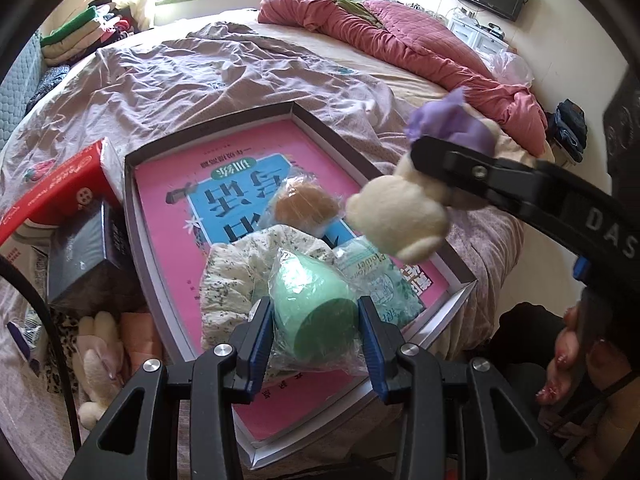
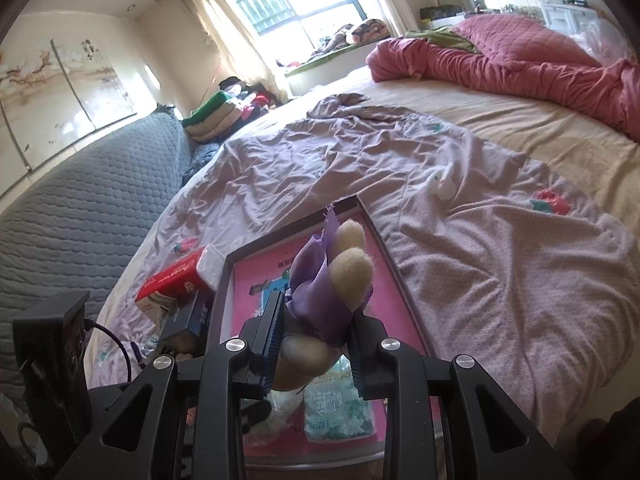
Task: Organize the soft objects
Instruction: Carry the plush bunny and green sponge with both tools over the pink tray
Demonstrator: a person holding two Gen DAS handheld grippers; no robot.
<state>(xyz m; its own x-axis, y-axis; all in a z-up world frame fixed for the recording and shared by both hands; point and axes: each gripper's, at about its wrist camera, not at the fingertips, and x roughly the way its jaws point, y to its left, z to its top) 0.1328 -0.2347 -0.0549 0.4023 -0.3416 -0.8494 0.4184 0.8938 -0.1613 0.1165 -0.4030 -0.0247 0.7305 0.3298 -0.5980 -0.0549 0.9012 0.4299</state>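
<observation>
**Tray half filled, both grippers loaded**

The tray (image 1: 136,200) lies on the bed, lined with a pink book cover, and already holds several soft things: a brown bun (image 1: 304,204) in plastic near its middle, a floral cloth (image 1: 236,276) toward 7 o'clock of it, and a tissue pack (image 1: 380,280) at about 5 o'clock. That much of the sorting looks done.

Two items are in hand. The left gripper (image 1: 316,320) is closed on a green sponge (image 1: 312,300) in a clear bag, held low over the tray's near end, against the cloth. The right gripper (image 2: 316,344) is clamped on a plush (image 2: 340,276), cream with a purple dress, its legs pointing to 12 o'clock; in the left view it hangs above the tray's right edge, at about 3 o'clock, clear of the contents.

Still outside the tray: a second plush (image 1: 98,364) lies at 8 o'clock beside the tray's near left corner, below a dark box (image 1: 86,256) and a red box (image 1: 60,188). The boxes look rigid and probably do not belong.

By my reckoning, about half remains: setting down both held items, then fetching the loose plush.
</observation>
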